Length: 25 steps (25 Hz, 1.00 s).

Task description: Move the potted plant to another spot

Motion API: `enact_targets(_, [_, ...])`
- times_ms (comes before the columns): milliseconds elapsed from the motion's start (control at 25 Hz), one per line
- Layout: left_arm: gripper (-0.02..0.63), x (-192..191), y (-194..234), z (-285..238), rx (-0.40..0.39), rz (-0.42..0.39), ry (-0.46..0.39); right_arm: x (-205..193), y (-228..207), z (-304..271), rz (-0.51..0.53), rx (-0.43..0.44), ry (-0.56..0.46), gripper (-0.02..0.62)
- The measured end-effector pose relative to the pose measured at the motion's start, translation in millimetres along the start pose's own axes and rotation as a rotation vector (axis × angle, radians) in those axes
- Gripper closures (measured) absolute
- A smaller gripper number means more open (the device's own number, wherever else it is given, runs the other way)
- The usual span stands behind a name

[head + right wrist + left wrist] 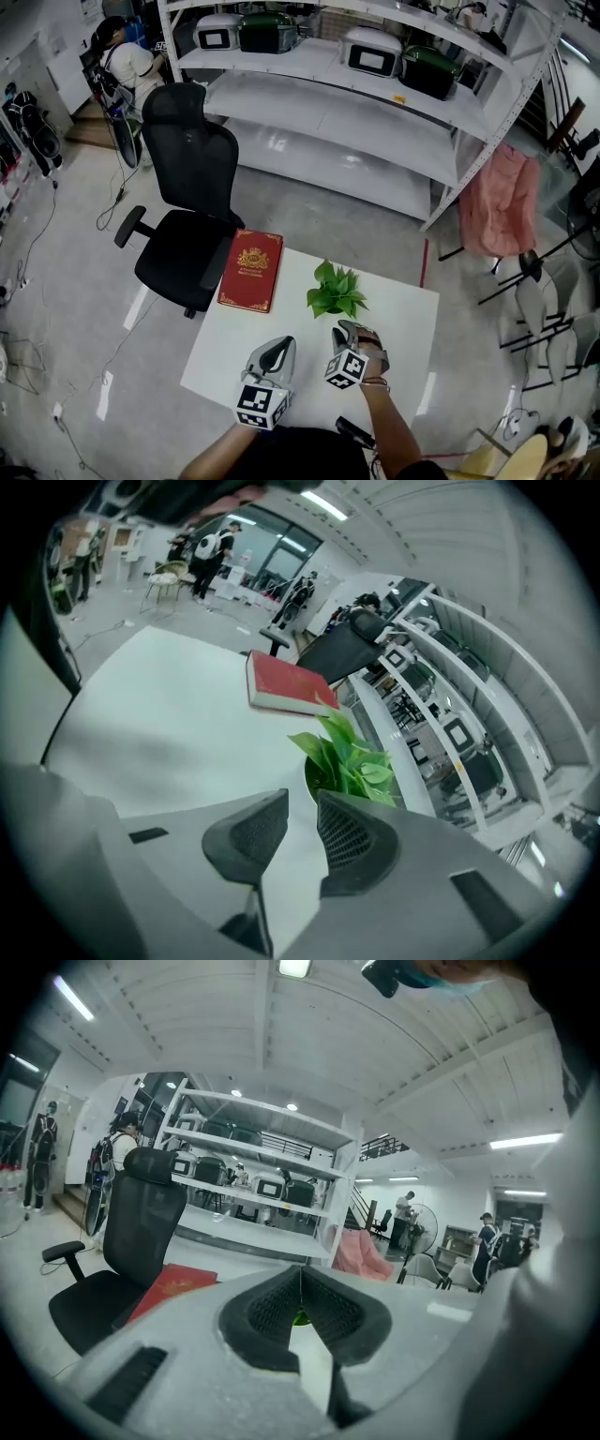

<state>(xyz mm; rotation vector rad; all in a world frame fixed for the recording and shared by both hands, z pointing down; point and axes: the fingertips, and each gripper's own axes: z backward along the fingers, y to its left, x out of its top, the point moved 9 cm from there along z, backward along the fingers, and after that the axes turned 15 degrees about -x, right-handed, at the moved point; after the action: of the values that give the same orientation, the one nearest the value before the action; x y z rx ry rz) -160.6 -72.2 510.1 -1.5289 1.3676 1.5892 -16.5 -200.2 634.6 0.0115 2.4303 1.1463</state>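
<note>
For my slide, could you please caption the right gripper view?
Open, empty right gripper facing the potted plant, red book behind, on a white table.

We are in a big lab hall: beyond the left gripper (279, 345), white metal shelving (309, 112) holds boxy grey appliances (373, 52); left of it, a black mesh office chair (192, 178).

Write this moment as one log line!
potted plant: on table, untouched | left tool: shut, empty | right tool: open, near plant
</note>
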Motion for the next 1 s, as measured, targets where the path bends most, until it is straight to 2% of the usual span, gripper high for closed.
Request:
enact_targets(160, [0.589,2.3,-13.5,11.5,-0.007,0.001,-0.016,-4.4,-13.1,29.1,-0.341,-0.003,-0.022,0.511])
enact_targets(400, [0.589,0.3,-44.6,32.6,-0.017,-0.021,-0.031,-18.2,-21.0,79.6,-0.619,-0.044,-0.034,0.511])
enact_targets(720, [0.589,-17.1,-95.0,67.5,-0.016,-0.025,-0.016,-35.9,-9.1,156.6,-0.907,-0.088,-0.082,0.543])
enact_targets(1000, [0.589,-34.5,-117.8,90.8,0.012,-0.026,0.007,-42.2,-4.6,211.3,-1.045,-0.117,-0.131,0.557])
